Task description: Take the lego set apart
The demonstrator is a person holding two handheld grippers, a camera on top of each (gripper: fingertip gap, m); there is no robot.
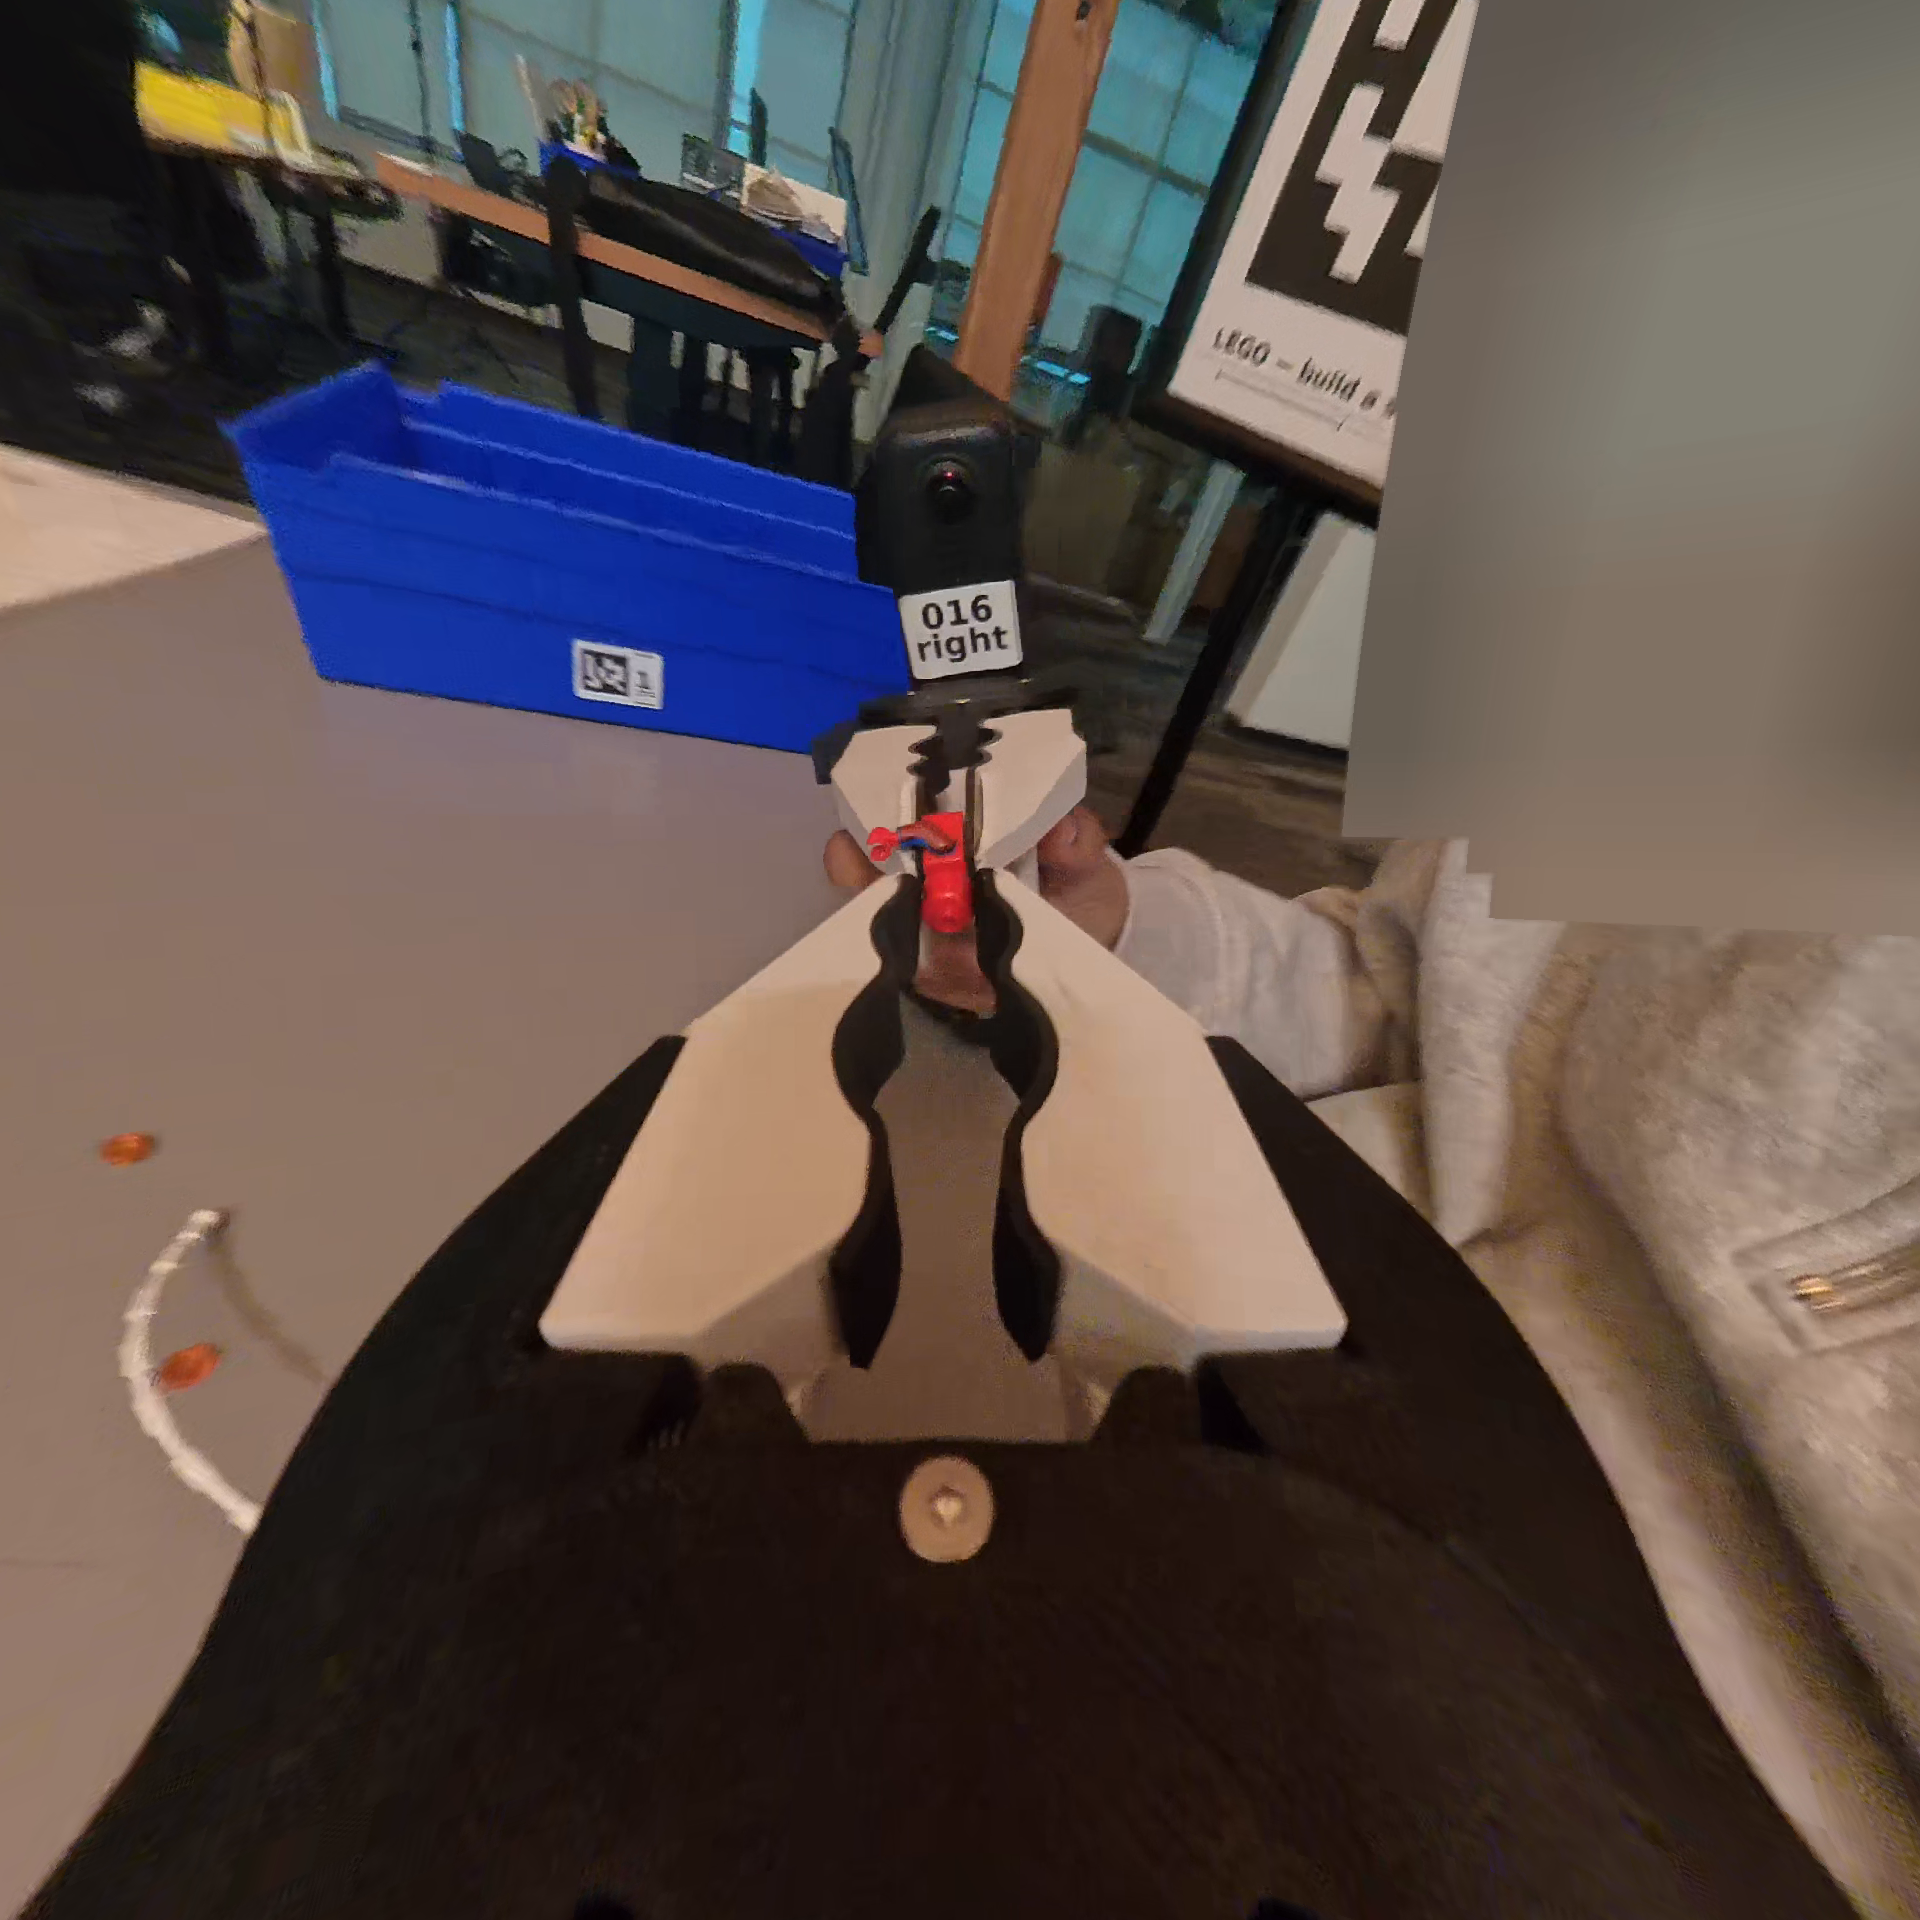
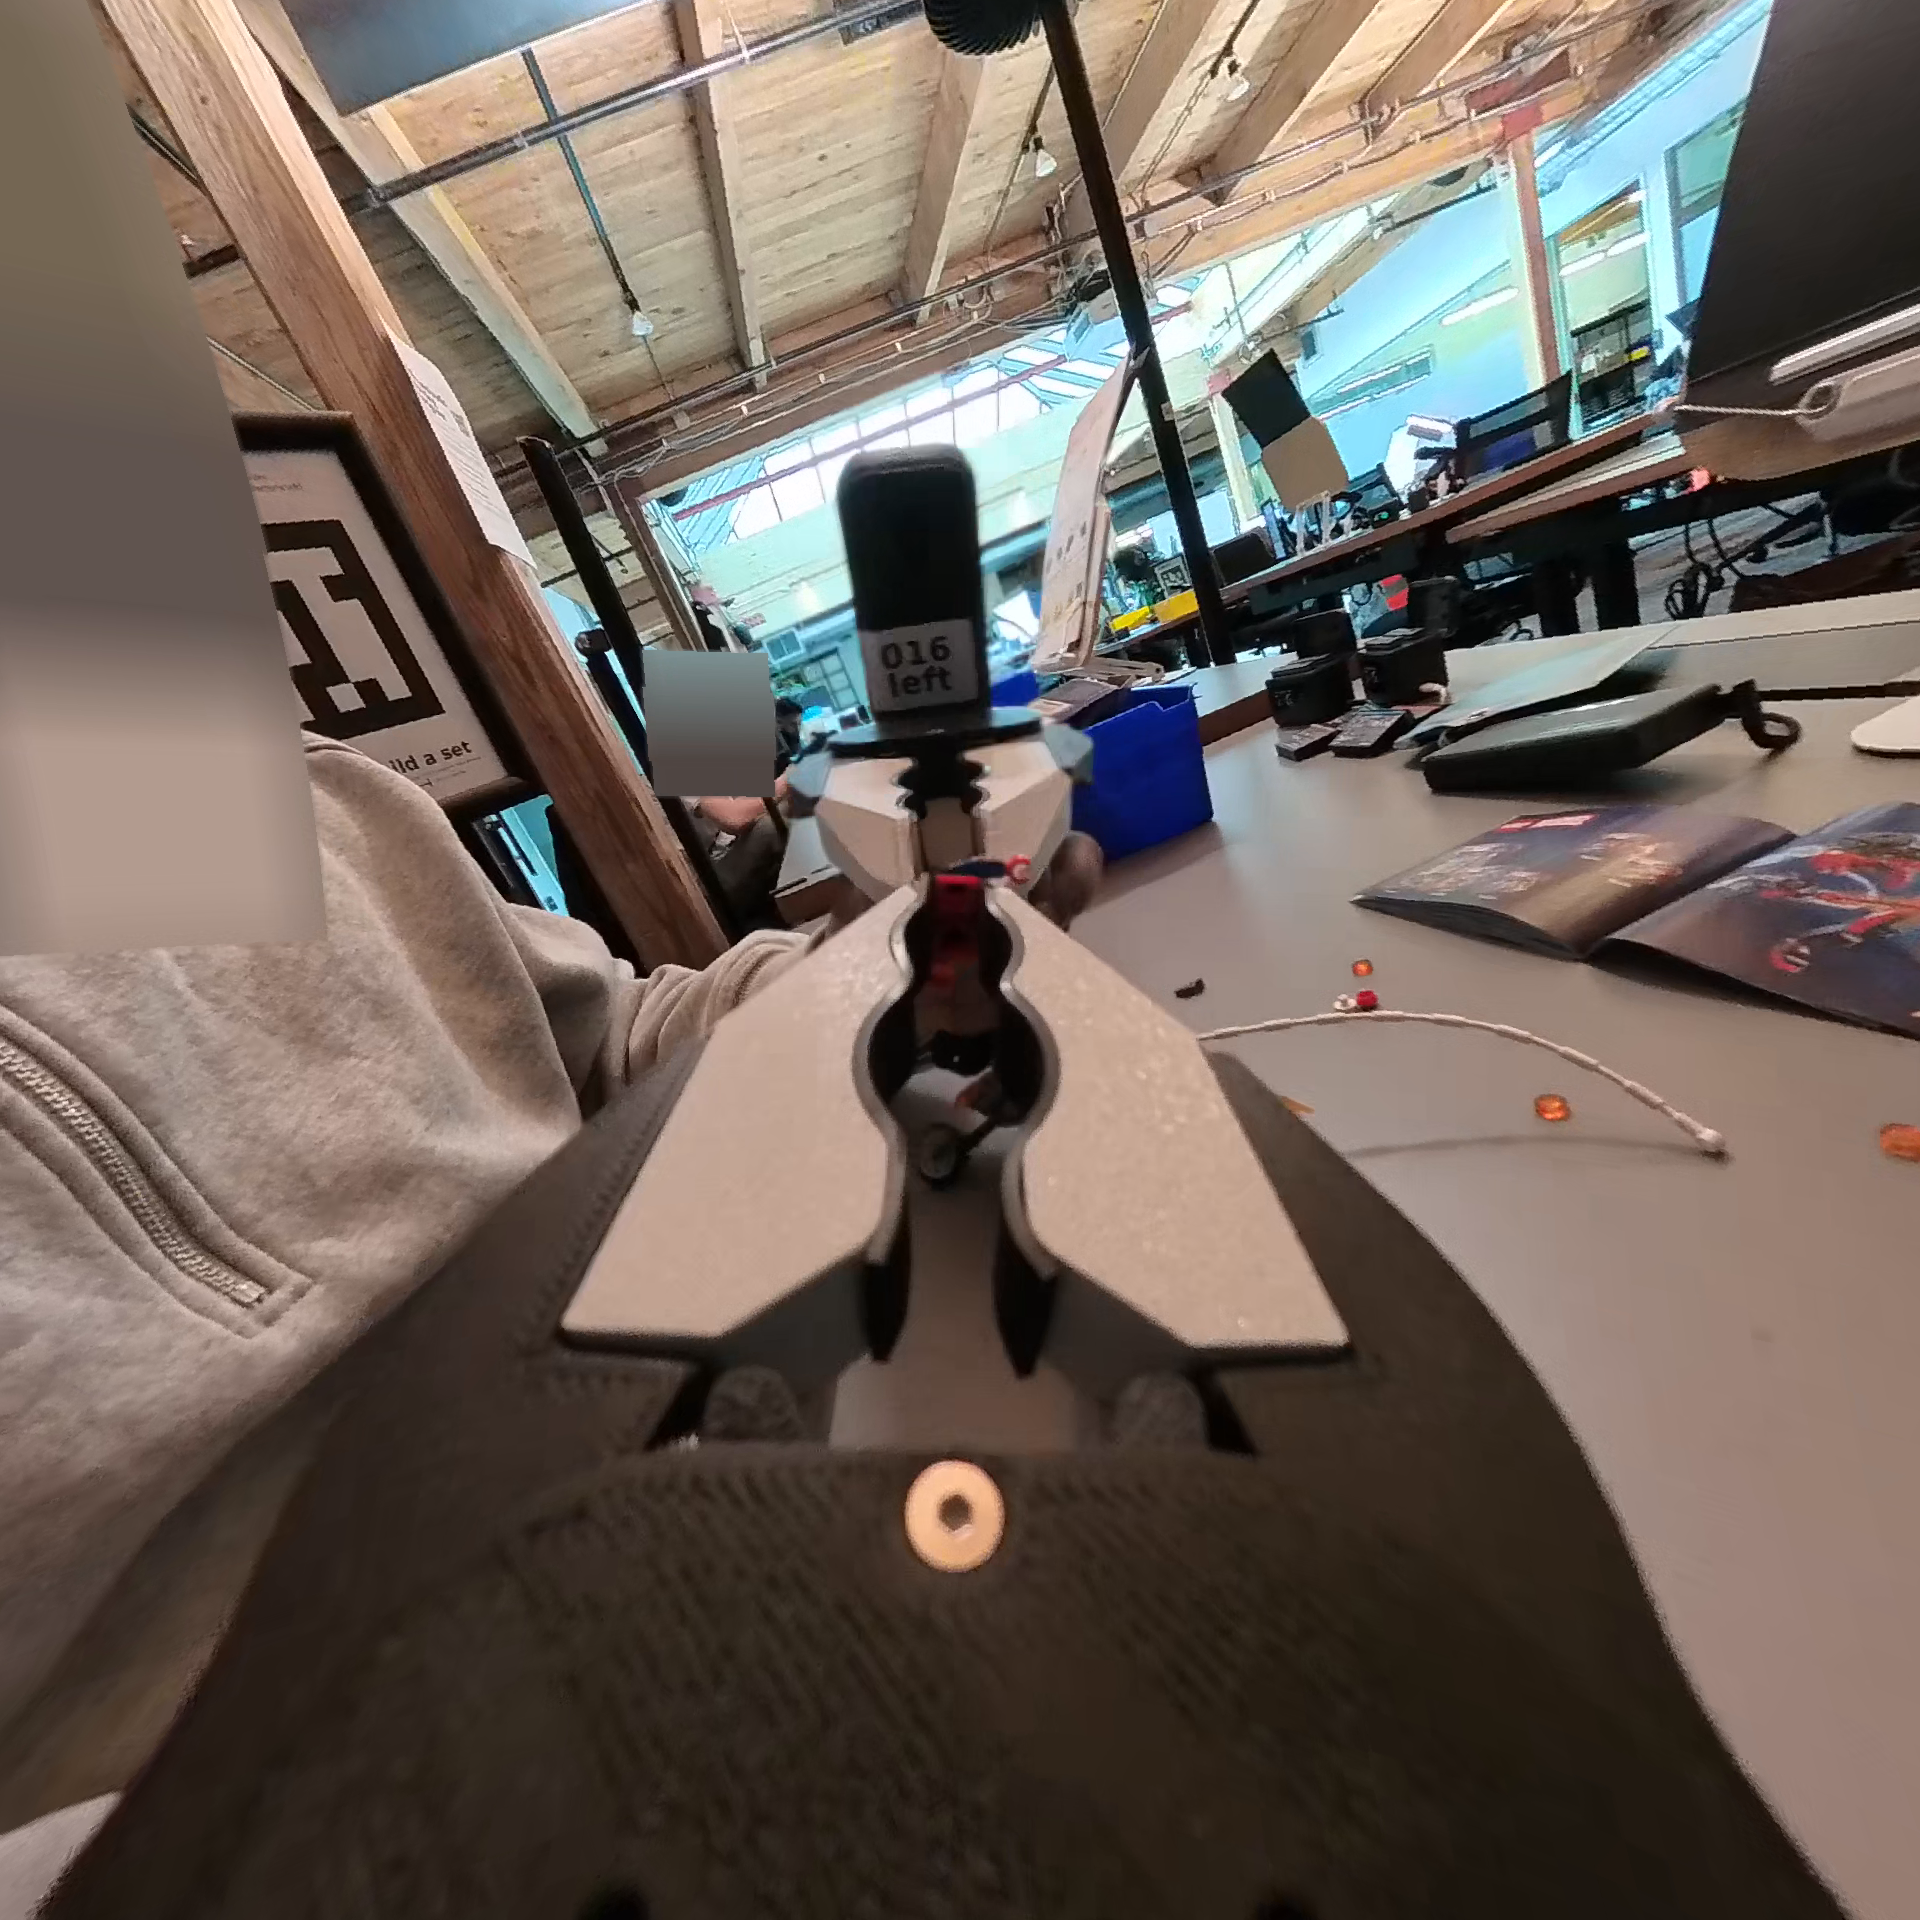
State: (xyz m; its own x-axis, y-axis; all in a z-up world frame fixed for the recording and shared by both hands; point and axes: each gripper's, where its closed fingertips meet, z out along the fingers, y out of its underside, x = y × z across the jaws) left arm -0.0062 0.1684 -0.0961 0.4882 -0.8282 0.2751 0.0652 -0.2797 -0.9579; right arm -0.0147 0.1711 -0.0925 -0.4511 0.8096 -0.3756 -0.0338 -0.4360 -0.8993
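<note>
Black gripper body and pale wedge fingers fill the foreground of both wrist views.

Item 1: left gripper (image 1: 940,894), jaws narrowed onto a small red lego piece (image 1: 943,902) at the tips. Item 2: right gripper (image 2: 956,896), facing the left tip to tip, jaws likewise pinched on the same small red-and-blue lego assembly (image 2: 956,914); a blue-and-red arm pokes out sideways (image 1: 902,834). The assembly hangs in the air between both grippers, above the grey table (image 1: 416,883), in front of the person's grey hoodie (image 2: 260,1039).

Handling note: the separation likely wants a straight pull or slight twist apart, grips kept firm, since the piece is tiny and could spring loose.

Surroundings: blue bin (image 1: 540,561) well beyond on the table; white string (image 2: 1455,1039) and scattered orange studs (image 2: 1553,1107) near; open instruction booklet (image 2: 1662,894) farther right. Open tabletop lies to the person's right; the torso crowds the other side.
</note>
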